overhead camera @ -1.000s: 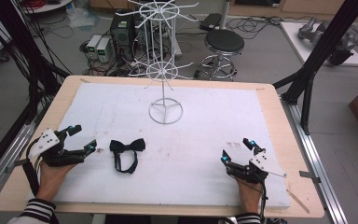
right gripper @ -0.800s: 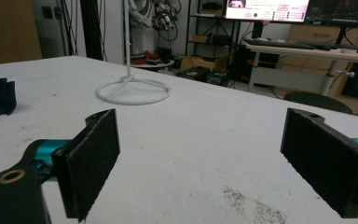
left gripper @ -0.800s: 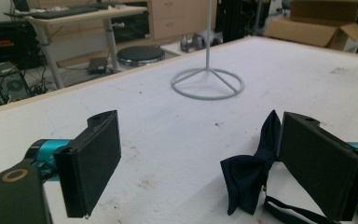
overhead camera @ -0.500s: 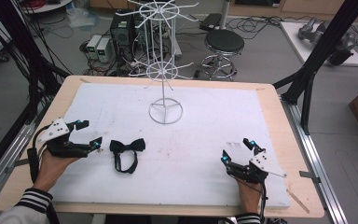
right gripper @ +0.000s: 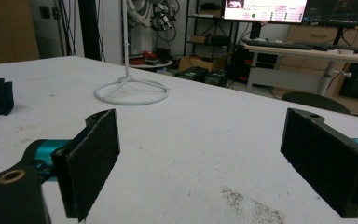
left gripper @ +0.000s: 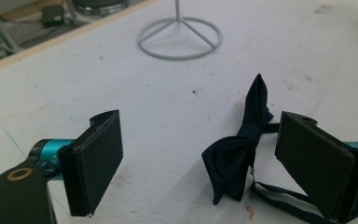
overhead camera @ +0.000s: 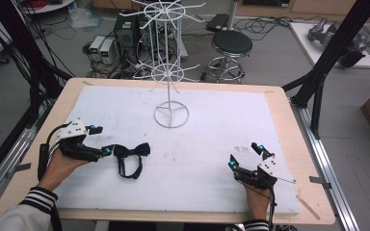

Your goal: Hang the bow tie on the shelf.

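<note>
A dark navy bow tie [overhead camera: 131,151] with a looped strap lies on the white mat, left of centre. My left gripper [overhead camera: 100,140] is open just to its left, one fingertip almost at the bow's left wing. In the left gripper view the bow tie [left gripper: 239,149] sits between the wide-apart jaws, close to the right pad [left gripper: 314,163], apparently untouched. My right gripper [overhead camera: 244,154] rests open near the front right of the mat with nothing between its jaws. A white wire display stand [overhead camera: 171,72] rises from a ring base [overhead camera: 171,114] at the mat's centre back.
The white mat [overhead camera: 221,139] covers most of the wooden table [overhead camera: 289,125]. Black frame struts stand at the left and right table edges. Beyond the far edge are a stool [overhead camera: 231,45], computer boxes and cables on the floor.
My left gripper has moved right and slightly forward across the mat, closing in on the bow tie's left side. The right gripper and bow tie have stayed put.
</note>
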A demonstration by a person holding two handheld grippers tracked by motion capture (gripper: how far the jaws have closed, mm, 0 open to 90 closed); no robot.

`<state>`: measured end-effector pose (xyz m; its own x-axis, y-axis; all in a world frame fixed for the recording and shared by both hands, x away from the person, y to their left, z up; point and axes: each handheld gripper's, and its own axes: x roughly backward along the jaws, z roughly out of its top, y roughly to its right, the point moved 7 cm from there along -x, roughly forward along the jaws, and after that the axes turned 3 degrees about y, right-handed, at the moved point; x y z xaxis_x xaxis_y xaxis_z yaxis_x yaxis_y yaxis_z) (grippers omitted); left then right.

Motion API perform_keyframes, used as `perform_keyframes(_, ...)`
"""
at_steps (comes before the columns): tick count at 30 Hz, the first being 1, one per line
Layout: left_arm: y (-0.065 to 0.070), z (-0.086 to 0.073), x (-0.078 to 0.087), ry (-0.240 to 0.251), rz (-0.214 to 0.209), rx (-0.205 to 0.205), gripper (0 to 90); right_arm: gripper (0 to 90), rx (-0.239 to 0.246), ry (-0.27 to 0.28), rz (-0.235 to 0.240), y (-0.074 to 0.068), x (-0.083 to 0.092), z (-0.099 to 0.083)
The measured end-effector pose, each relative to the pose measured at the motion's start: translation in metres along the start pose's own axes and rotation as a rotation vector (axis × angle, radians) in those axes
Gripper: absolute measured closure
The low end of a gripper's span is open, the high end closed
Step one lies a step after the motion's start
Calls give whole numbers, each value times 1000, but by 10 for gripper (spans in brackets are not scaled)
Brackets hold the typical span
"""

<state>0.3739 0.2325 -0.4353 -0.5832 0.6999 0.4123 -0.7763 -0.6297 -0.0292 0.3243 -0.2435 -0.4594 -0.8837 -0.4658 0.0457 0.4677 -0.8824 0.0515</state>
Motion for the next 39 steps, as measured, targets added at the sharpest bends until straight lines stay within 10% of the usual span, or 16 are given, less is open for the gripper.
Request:
perform_keyframes(10,3,-17,-21,-184,-86,39,207,108,-7,1,1,0,0,0)
perform_keyframes(30,14,-27,-36,-318,-202,44,420,108,-7,7,-2,1,0,0)
perform_keyframes(39,17,-24,-37,-332,-219,27,689,108,-7,9,-1,1,0,0)
